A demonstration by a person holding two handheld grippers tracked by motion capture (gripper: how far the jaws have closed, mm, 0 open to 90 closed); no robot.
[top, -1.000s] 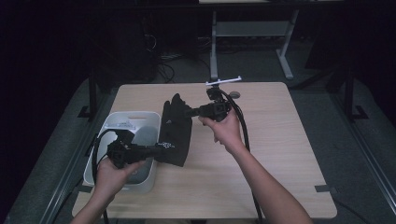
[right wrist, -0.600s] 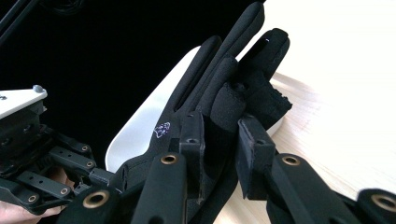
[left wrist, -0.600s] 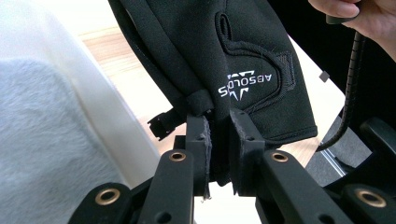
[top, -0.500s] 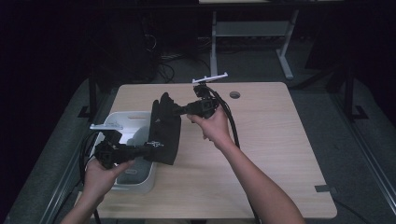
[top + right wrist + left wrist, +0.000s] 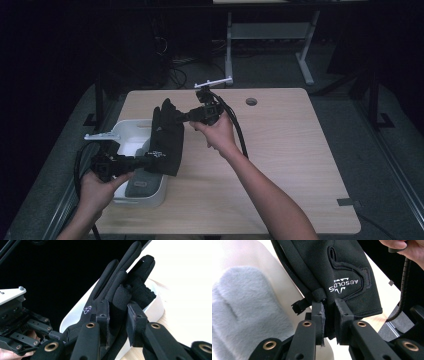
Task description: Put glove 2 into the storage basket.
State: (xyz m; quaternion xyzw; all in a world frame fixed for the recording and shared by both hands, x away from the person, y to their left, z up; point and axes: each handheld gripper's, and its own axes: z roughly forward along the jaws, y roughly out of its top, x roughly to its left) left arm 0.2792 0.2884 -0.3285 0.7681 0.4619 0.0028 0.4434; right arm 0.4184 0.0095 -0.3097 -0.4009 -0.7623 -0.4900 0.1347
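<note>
Holding black glove (image 5: 167, 137) stretched over white bin (image 5: 131, 134) at surface's left edge: left gripper (image 5: 145, 161) clamps cuff, right gripper (image 5: 184, 117) pinches fingertip, likely to keep it flat for lowering in. Grey fleece item (image 5: 244, 312) lies inside bin.

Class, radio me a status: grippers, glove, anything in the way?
Left gripper shut on black glove cuff. Right gripper shut on its fingers. Glove stretched above white bin. Grey fluffy item already inside.
</note>
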